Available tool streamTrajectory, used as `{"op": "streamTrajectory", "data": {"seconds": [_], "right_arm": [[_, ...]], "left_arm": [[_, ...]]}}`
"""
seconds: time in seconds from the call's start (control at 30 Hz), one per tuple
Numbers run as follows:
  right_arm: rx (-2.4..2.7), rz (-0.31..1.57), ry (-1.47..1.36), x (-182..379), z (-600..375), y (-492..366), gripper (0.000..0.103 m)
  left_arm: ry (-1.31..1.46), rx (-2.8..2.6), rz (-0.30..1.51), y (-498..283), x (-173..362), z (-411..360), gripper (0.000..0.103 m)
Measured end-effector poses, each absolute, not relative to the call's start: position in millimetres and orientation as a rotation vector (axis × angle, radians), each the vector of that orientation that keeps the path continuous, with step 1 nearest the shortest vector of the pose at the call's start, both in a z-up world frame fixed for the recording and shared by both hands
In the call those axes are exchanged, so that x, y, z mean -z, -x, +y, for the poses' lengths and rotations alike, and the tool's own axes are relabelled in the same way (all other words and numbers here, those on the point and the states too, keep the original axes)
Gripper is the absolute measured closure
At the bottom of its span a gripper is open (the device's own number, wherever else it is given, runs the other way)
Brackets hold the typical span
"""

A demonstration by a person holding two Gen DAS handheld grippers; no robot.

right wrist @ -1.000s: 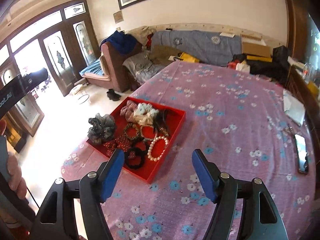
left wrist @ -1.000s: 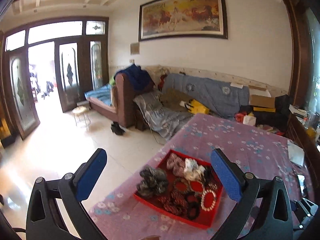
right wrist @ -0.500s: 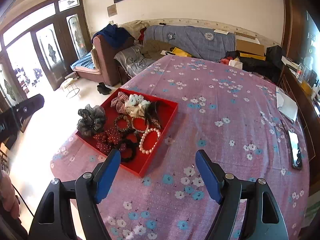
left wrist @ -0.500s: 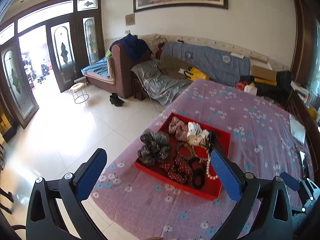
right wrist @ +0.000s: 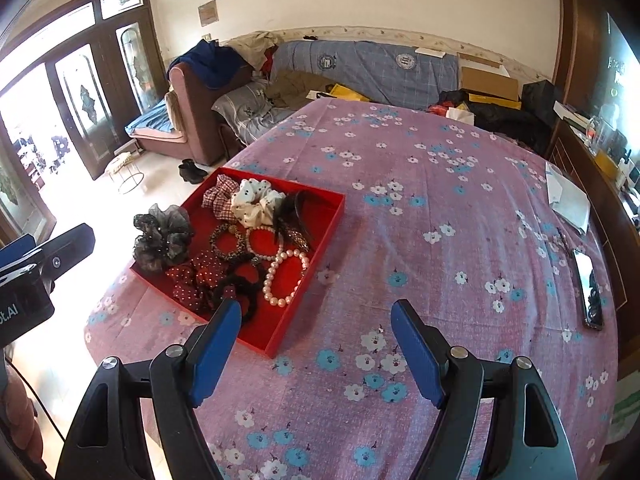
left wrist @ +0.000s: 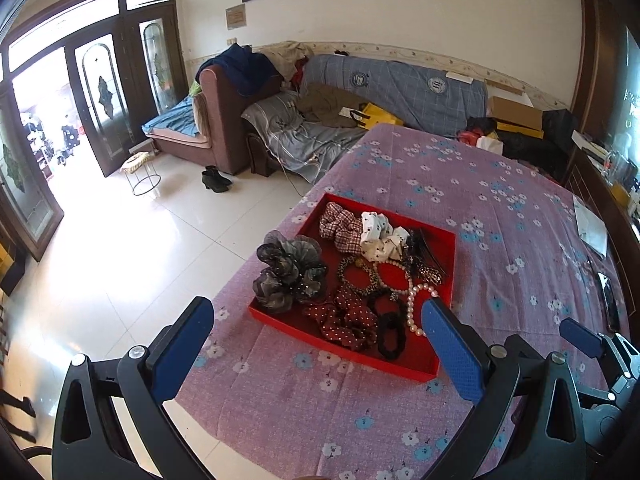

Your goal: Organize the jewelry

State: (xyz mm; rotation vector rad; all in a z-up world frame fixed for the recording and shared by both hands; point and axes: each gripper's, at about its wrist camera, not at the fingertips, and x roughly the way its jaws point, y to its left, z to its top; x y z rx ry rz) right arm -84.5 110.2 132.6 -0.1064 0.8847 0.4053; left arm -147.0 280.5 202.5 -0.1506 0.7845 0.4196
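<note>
A red tray [left wrist: 447, 240] [right wrist: 328, 224] lies on the purple flowered tablecloth near the table's left edge. It holds a grey gauze scrunchie [left wrist: 288, 270] [right wrist: 162, 236] hanging over its left rim, plaid, white and red dotted scrunchies, black hair ties and a pearl bracelet [left wrist: 416, 308] [right wrist: 284, 278]. My left gripper [left wrist: 320, 336] hovers open above the tray's near side, nothing between its blue pads. To the tray's right, over the cloth, my right gripper [right wrist: 316, 340] is open and empty too. Its tip also shows in the left wrist view [left wrist: 580, 338].
A phone [right wrist: 588, 288] and a folded paper [right wrist: 568, 200] lie near the table's right edge [right wrist: 616, 264]. Beyond the table stand a cluttered sofa [left wrist: 360, 92] and cardboard boxes [right wrist: 488, 84]. Tiled floor [left wrist: 100, 248] and glass doors are at the left, with boots [left wrist: 216, 180] and a stool.
Both grippers have sunk toward the table and tilted downward, so the tray sits larger and higher in view. The left one moved most. Jaws stay wide apart.
</note>
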Motion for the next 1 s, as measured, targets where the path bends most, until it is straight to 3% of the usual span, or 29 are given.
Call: {"op": "streamTrajectory", "data": {"seconds": [1.0], "right_arm": [[-0.331, 0.986, 0.116, -103, 131, 54, 0.021]], "left_arm": [[0.16, -0.327, 0.919, 105, -167, 299, 0.0]]}}
